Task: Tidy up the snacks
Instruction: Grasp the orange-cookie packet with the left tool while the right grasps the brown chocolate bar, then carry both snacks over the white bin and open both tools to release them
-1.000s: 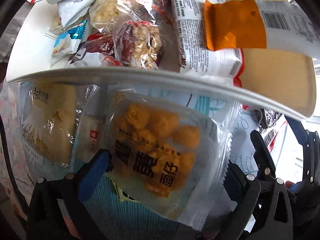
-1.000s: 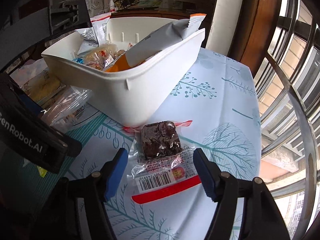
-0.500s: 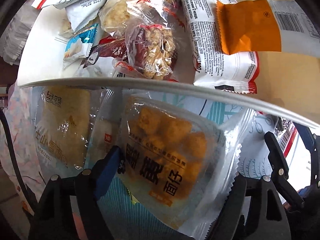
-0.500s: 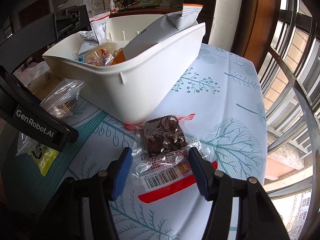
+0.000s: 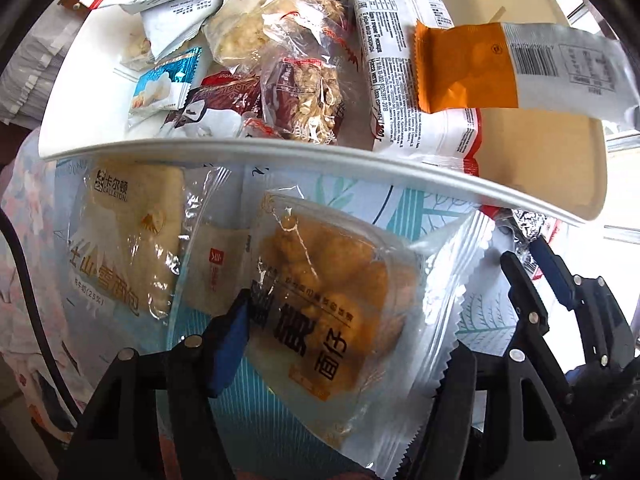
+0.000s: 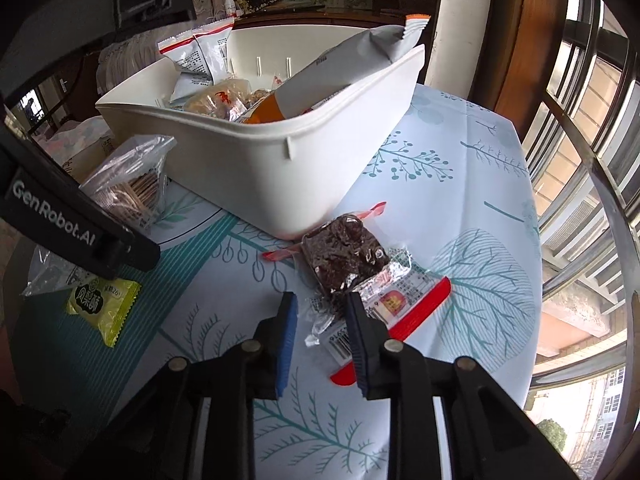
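Observation:
My left gripper point(image 5: 344, 354) points straight down at the table, its jaws closing on a clear pack of orange fried snacks point(image 5: 328, 280). The blue left pad presses the pack's edge and the right side crumples up over the other finger. Just beyond lies the white bin point(image 5: 320, 152), holding several snack packs and an orange-and-white bag point(image 5: 500, 68). In the right wrist view my right gripper point(image 6: 320, 316) is closing around the crumpled near end of a dark brownie pack point(image 6: 344, 256). That pack lies on the tablecloth against the bin point(image 6: 260, 168). A small gap shows at the left pad.
A bread pack point(image 5: 128, 240) and a smaller pale pack point(image 5: 216, 268) lie left of the held snack. A yellow packet point(image 6: 104, 304) and a clear bag of crackers point(image 6: 132, 184) sit near the left gripper's body point(image 6: 72, 216). The table edge and window rails point(image 6: 580, 200) are at the right.
Both grippers' jaws have narrowed. The left one now pinches the fried snack pack, which has tilted and crumpled. The right one has closed in on the brownie wrapper's end, bunching it.

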